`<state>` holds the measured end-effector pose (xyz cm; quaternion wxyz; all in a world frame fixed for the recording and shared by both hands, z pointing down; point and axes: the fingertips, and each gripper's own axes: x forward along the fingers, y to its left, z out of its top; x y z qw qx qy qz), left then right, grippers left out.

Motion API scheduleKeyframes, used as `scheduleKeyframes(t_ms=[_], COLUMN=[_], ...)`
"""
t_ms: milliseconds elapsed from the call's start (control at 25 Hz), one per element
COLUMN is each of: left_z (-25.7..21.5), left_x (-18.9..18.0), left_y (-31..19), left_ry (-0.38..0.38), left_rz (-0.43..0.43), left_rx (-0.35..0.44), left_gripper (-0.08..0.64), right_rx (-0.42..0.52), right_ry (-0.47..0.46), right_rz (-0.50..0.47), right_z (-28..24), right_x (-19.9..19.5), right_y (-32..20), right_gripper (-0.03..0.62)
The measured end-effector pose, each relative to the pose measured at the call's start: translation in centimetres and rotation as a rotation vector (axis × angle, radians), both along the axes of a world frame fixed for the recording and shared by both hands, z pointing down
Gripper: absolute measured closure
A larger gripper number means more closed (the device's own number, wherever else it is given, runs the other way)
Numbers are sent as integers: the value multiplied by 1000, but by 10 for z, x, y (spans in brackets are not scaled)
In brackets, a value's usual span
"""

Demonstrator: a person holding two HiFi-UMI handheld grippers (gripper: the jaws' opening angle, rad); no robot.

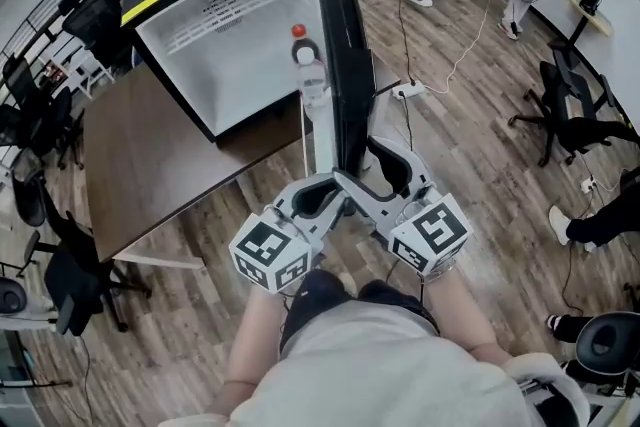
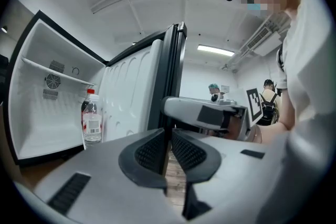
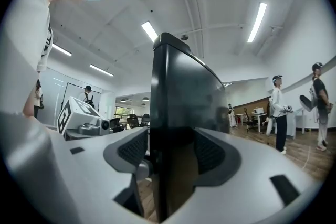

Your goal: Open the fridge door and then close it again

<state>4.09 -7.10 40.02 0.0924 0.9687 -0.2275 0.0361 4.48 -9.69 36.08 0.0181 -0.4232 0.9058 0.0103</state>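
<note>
While right tongs point(image 3: 170, 150) clasp the fridge door point(image 3: 184, 86) and left tongs point(image 2: 169, 152) sit nearly closed, empty, slamming could topple the bottle point(image 2: 92, 120).

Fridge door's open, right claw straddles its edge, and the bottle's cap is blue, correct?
No: the bottle has a red cap, per the head view. The fridge door is open and the right claw straddles its edge.
</note>
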Motion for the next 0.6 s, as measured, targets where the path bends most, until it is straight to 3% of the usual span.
scheduleKeyframes(t_ms=[320,600], left_z=[2,0], left_x=[39,66], left_y=[8,6], left_ry=[14,4], left_rz=[89,109], left_rx=[-1,3], left_gripper=[523,525], right_rx=[19,12], right_ry=[3,-12], right_rz=[91,189], right_z=[1,0], right_x=[41,92], right_y=[7,12], right_gripper=[371,414])
